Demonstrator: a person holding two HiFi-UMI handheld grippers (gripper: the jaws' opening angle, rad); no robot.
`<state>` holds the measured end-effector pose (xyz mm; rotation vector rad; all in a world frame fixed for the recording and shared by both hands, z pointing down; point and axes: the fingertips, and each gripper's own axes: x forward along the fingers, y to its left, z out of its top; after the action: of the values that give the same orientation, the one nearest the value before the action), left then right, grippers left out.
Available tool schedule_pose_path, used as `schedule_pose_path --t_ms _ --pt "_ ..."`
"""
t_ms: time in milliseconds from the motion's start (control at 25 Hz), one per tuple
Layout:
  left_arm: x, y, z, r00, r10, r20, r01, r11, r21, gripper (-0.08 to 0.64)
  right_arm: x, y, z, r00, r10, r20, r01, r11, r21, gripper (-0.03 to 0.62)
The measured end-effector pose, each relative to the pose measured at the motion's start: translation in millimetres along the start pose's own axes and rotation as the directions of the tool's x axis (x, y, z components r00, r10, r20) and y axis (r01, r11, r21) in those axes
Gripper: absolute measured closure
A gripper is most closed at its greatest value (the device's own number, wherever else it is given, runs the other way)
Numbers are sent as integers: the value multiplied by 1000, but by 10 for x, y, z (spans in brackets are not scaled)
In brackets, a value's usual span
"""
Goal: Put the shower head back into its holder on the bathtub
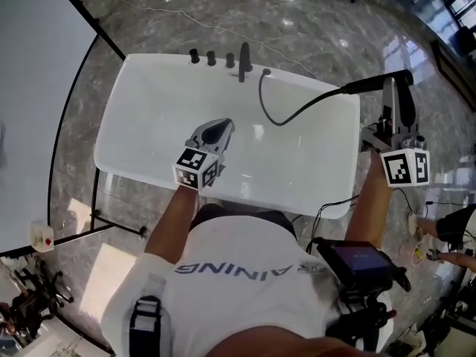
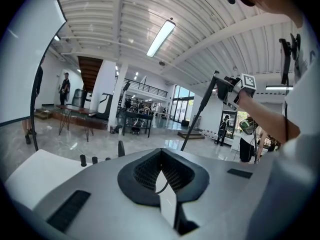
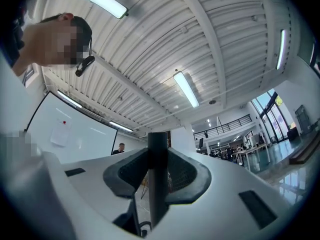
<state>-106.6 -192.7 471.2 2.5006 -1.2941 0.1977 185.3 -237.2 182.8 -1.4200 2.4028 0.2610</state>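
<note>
We hold the shower head (image 1: 375,82) in the right gripper (image 1: 398,88), off the right end of the white bathtub (image 1: 149,117) and just beyond its rim. In the right gripper view the right gripper (image 3: 157,159) has its jaws closed against the dark handle of the shower head (image 3: 158,184), which stands upright between the pads.

A dark hose (image 1: 297,114) runs from the shower head down over the tub, dips in a loop above the basin and rises to the far rim. There it ends beside a tall dark fitting (image 1: 243,65). We cannot tell whether that fitting is the holder. Three small dark knobs (image 1: 211,56) stand in a row to its left on the same rim.

Our left gripper (image 1: 221,127) hangs over the middle of the tub, well apart from the shower head and the hose. In its own view the left gripper (image 2: 161,166) has its pads brought together at the tips with nothing clamped between them. Beyond them that view shows the knobs (image 2: 94,160) on the tub edge. Off to the right it shows the right gripper (image 2: 223,84) holding up the shower head (image 2: 200,114).

The tub stands on a glossy marble floor (image 1: 297,21).
</note>
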Motion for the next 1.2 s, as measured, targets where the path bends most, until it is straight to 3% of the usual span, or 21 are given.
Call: schedule_pose_path --t_ms 200,360,560,840,1040,1200 --pt "57 -75 107 999 -41 36 41 999 10 546 148 102 532 998 28 57 -24 997 -72 469" --pt "-132 -240 624 989 -80 122 73 996 61 546 143 422 1007 993 60 103 -47 991 -124 469" --pt "-178 -378 1643 951 -150 270 106 979 172 546 294 637 1304 984 96 149 -68 981 -183 469" --pt "-325 -676 3007 876 -220 430 80 944 319 546 551 620 1601 979 123 162 -87 973 -214 469" --pt "-412 -598 3487 853 -219 473 36 930 365 546 833 575 1875 978 118 173 -76 969 -235 469" --pt "-438 -719 3669 843 -223 489 23 924 382 546 907 490 2362 969 110 223 -47 961 -271 469"
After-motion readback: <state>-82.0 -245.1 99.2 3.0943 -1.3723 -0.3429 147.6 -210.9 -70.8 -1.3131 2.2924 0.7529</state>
